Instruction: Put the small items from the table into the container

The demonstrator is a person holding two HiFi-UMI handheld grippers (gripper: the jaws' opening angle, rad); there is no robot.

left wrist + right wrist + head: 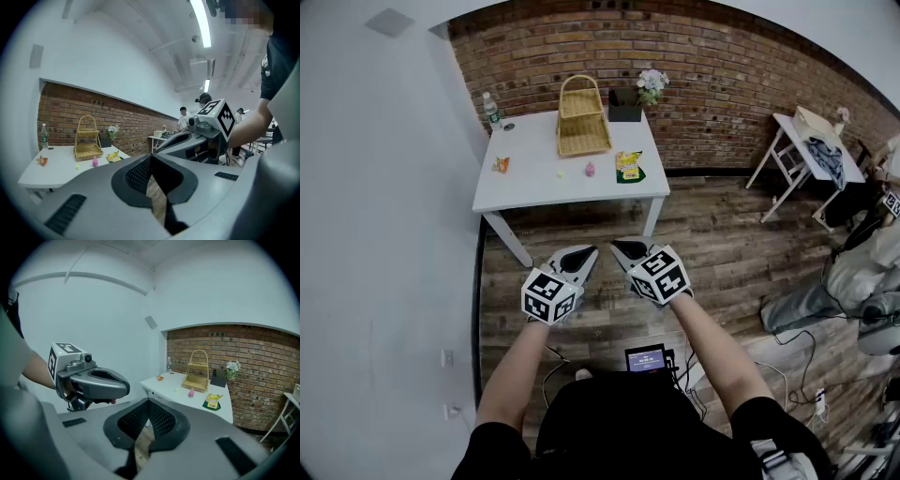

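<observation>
1. Currently the left gripper (584,255) and right gripper (623,249) hang short of the table (525,190), fingers (138,174) together, empty.
2. On the table, small items (590,170) lie just beside the basket (582,124).

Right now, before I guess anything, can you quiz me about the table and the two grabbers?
1. True or false: the wicker basket stands on the white table.
2. Fill in: the left gripper and the right gripper are both ___ and hold nothing.
3. The orange item lies: A in the basket, B on the tabletop, C between a gripper's jaws.

Key: 1 true. 2 shut. 3 B.
</observation>
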